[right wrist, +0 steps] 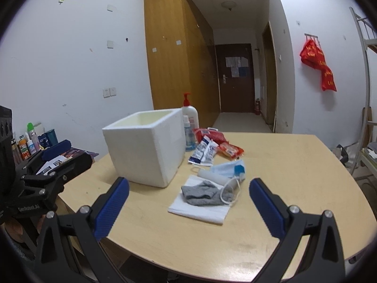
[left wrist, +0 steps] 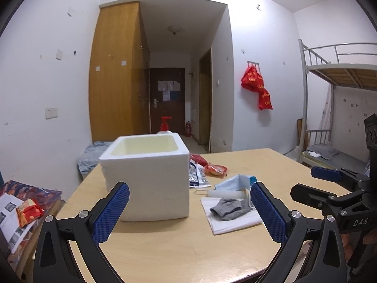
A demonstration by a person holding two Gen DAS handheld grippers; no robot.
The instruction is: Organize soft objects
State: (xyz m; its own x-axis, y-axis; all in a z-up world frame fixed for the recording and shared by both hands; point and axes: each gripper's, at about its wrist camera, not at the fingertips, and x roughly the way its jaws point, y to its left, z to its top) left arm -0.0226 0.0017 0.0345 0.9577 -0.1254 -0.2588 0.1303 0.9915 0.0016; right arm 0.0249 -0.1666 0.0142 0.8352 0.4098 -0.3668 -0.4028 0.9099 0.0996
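Both your grippers are spread wide and carry nothing: the left gripper (left wrist: 189, 208) hovers over the near edge of the table (right wrist: 294, 165), facing the white foam box (left wrist: 150, 176), and the right gripper (right wrist: 189, 208) points at the pile of soft things beside the box. The grey sock (right wrist: 202, 194) lies on top of a folded white cloth (right wrist: 200, 210), with the blue face mask (right wrist: 229, 167) just behind it and the mask's ear loop (right wrist: 229, 193) resting over the sock's end. I think the first pick is the sock, so bring the right gripper down on its thick middle fold and pinch only the sock, because the loop or the cloth may come up together with it. Keep the left gripper near the box, which looks light and may slide. The inside bottom of the box is hidden by its walls, and the white roll (right wrist: 213, 176) between sock and mask is hard to identify.
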